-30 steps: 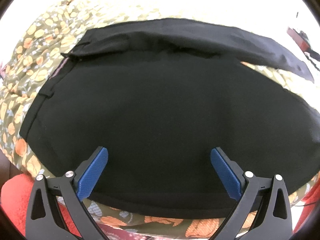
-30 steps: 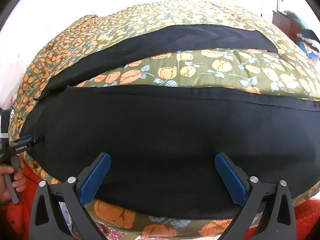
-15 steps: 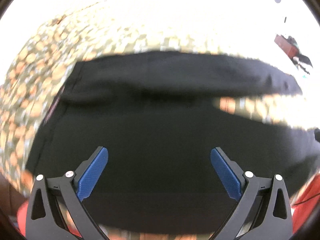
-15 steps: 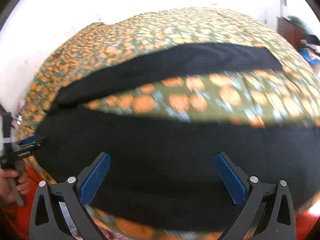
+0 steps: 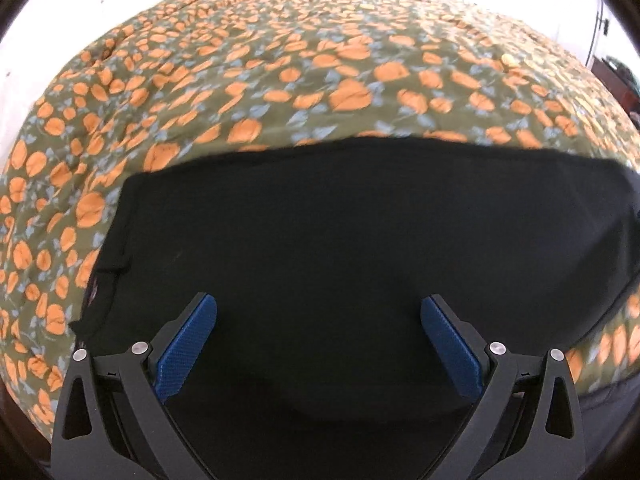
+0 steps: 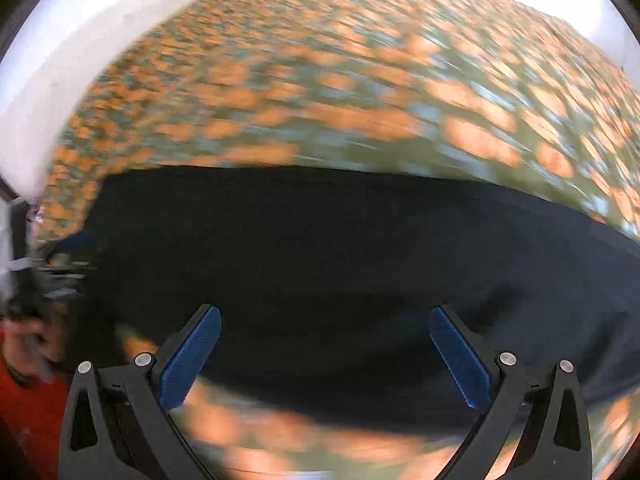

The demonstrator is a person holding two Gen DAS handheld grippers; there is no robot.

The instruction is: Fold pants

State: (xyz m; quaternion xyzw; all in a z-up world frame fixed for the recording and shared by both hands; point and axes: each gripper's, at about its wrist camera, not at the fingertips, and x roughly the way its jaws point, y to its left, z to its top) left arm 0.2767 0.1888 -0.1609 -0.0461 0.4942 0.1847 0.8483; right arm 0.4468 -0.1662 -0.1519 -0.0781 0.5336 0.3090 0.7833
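Note:
Black pants (image 5: 340, 240) lie flat on a bed with an olive cover printed with orange flowers (image 5: 320, 72). In the left wrist view the waistband end with a belt loop (image 5: 114, 270) is at the left, and my left gripper (image 5: 319, 320) hovers open over the dark cloth with nothing between its blue pads. The right wrist view is blurred by motion: the pants (image 6: 360, 248) stretch across as a dark band, and my right gripper (image 6: 325, 328) is open above them, holding nothing. The left gripper (image 6: 60, 264) shows at that view's left edge.
The flowered bed cover (image 6: 360, 80) spreads beyond the pants in both views. A person's hand (image 6: 28, 344) and an orange-red sleeve (image 6: 28, 412) are at the lower left of the right wrist view. White walls lie behind the bed.
Both cameras have tilted up and moved, so more of the bed cover shows behind the pants. The two separate legs with cover between them now appear as one dark band.

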